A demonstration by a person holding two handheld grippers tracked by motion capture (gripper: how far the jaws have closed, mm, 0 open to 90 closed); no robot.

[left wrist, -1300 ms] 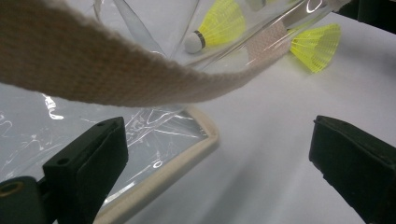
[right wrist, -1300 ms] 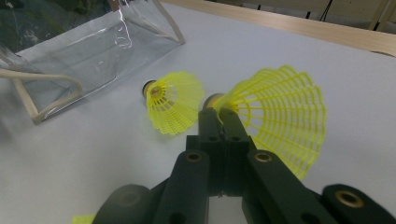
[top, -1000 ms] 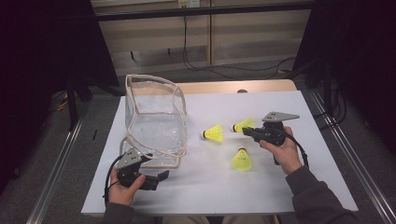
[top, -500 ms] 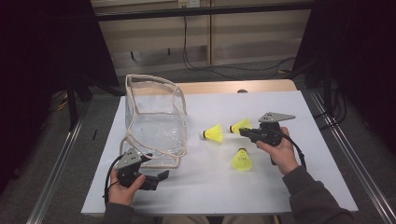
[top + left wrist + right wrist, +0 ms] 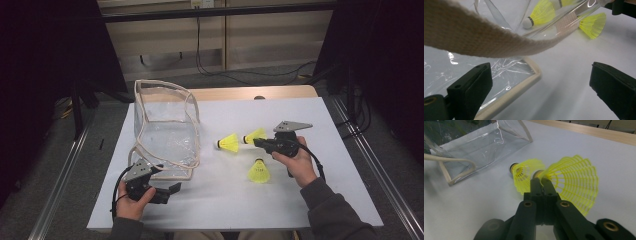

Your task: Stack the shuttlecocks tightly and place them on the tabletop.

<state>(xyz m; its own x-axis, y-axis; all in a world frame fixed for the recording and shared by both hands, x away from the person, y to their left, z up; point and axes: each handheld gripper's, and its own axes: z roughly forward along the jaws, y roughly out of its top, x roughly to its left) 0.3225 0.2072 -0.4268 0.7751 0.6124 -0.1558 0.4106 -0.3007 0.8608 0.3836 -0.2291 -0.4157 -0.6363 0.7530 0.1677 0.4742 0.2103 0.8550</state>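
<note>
We have the right gripper (image 5: 543,180) pinched tight on the skirt of one yellow shuttlecock (image 5: 571,180), near the middle of the white tabletop (image 5: 310,200), ready to carry it toward the clear bag (image 5: 167,125) by the left edge. Our left gripper (image 5: 541,85) waits with jaws apart beside the bag's strap (image 5: 474,37), likely to steady it. Dark room around.

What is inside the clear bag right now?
Through its clear walls, the clear bag looks empty. All three yellow shuttlecocks are outside it on the white table: one lying free, one standing, one nipped by its skirt in the right gripper. The bag's far bottom corner is glare-hidden.
</note>
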